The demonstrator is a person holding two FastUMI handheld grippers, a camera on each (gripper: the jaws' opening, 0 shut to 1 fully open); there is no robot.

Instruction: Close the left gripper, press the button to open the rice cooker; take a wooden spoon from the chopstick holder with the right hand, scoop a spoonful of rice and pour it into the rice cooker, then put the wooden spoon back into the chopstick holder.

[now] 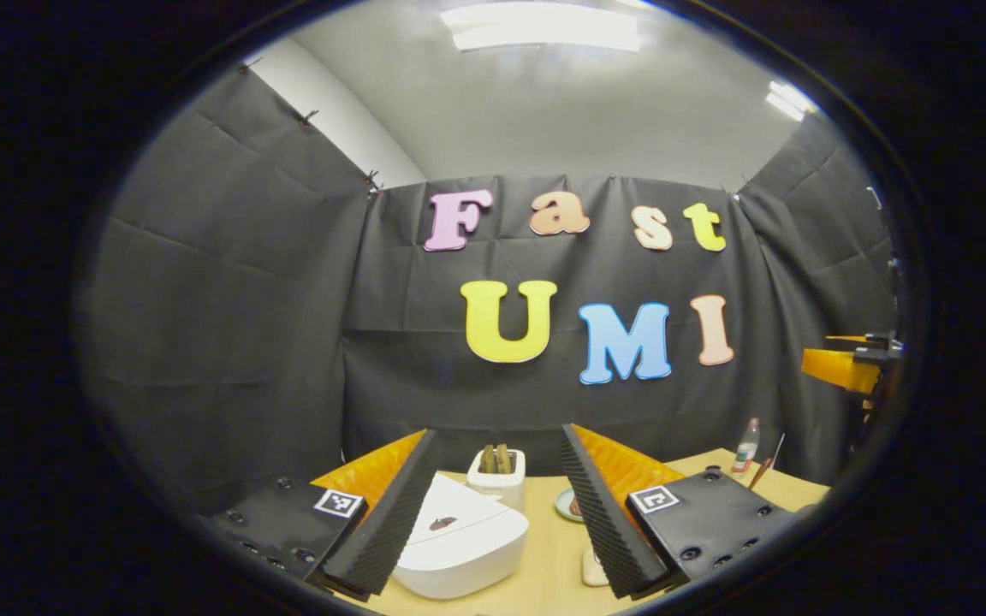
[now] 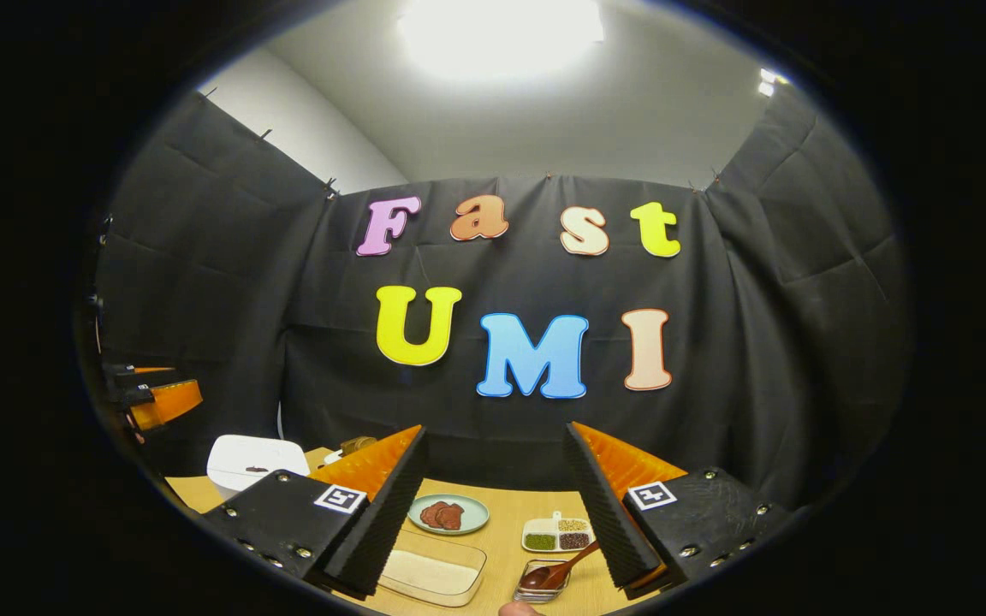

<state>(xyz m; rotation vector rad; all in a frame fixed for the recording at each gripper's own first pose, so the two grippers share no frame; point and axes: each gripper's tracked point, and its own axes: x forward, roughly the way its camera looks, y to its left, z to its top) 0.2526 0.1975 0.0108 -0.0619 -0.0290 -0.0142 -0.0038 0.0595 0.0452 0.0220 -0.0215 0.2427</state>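
Nearest in the left gripper view, the left gripper point(image 1: 497, 505) shows its two fingers at the bottom edge, spread wide apart, so the jaws are released and grasp nothing. Between them, low and to the left, sits the white rice cooker point(image 1: 463, 539) on the light wooden tabletop point(image 1: 549, 556), its lid down and a small dark mark on top. Just beyond it stands the white chopstick holder point(image 1: 497, 477) with wooden handles poking up out of it. Right of the holder, partly hidden by the right finger, lies a small green plate point(image 1: 568, 505). Farther right, near the back of the tabletop, a small clear bottle point(image 1: 746, 447) stands upright. At the far right edge, raised above the tabletop, the other gripper point(image 1: 844, 368) comes into sight.

Next, in the right gripper view, the right gripper point(image 2: 497, 505) also has its jaws released, fingers well apart and empty. Between them on the tabletop lies a clear rectangular tray of rice point(image 2: 433, 575), nearest of all. Beyond it sits the green plate with reddish-brown pieces on it. To the right is a white divided dish point(image 2: 557, 535) holding green and dark grains, and nearer, a small glass dish point(image 2: 542, 580) with a wooden spoon point(image 2: 563, 566) resting in it. The rice cooker shows far left, lid shut.
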